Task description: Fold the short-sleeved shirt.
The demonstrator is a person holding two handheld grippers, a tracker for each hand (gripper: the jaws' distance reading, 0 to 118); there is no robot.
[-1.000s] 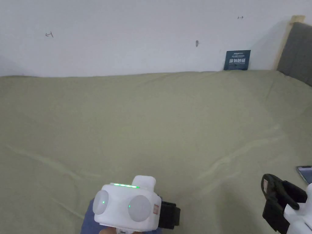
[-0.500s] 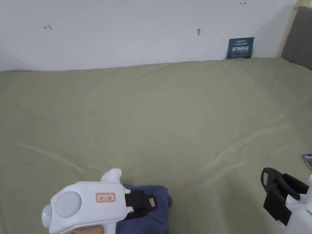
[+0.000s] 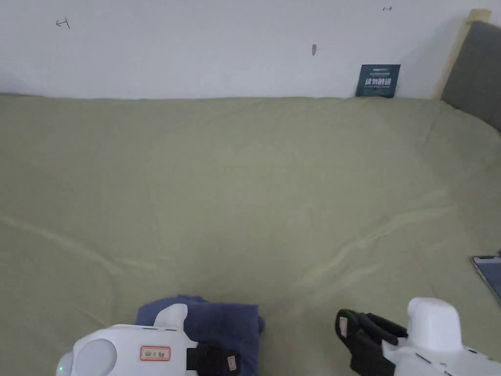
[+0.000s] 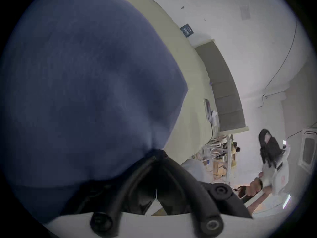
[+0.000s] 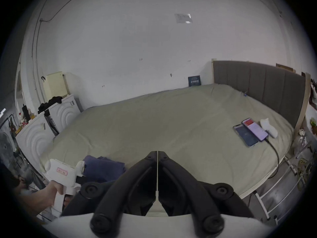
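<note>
On the near edge of the olive-green bed sheet [image 3: 274, 196], a dark blue shirt [image 3: 222, 325] bunched into a compact folded bundle. Left gripper [image 3: 222, 362] low at the frame bottom in the head view, white body to the left, black jaws laid over the bundle's near right part. In the left gripper view, jaws drawn together at the tips with the blue cloth [image 4: 89, 87] puckered into the point where they meet [image 4: 155, 153]; pinched fast on the fabric. Right gripper [image 3: 354, 333] off to the right, well apart from the shirt, above bare sheet. In the right gripper view, both jaws pressed flat against each other along their full length [image 5: 157, 153], nothing between them. Same view: bundle [image 5: 103, 168] at lower left beside the left gripper [image 5: 80, 176], with a hand [image 5: 51, 192] wrapped around the white grip. Farther right on the sheet, near the grey padded headboard [image 5: 267, 87], two phones [image 5: 250, 131] side by side, one with a cable attached. Small dark blue sign [image 3: 377, 81] propped against the white wall [image 3: 195, 49] where sheet meets wall.
</note>
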